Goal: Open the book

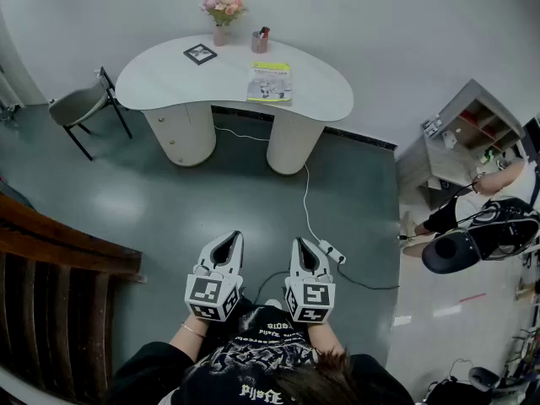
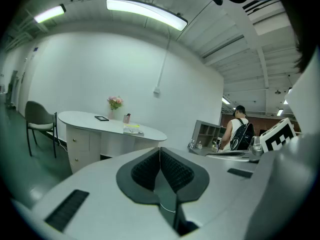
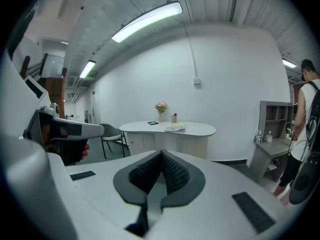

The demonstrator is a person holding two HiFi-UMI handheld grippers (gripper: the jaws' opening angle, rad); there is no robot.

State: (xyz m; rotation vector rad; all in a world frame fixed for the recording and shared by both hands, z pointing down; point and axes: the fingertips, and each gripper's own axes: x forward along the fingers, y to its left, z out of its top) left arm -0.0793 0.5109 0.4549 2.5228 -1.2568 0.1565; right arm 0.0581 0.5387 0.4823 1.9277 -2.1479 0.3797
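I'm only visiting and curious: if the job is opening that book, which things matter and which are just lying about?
For the job: book on the desk; left gripper and right gripper, both shut and empty, far from the desk.

Just lying about: flower vase, pen cup, dark frame, chair, power strip.

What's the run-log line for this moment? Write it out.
book: closed, on desk, not reached | left hand-held gripper: shut, empty | right hand-held gripper: shut, empty
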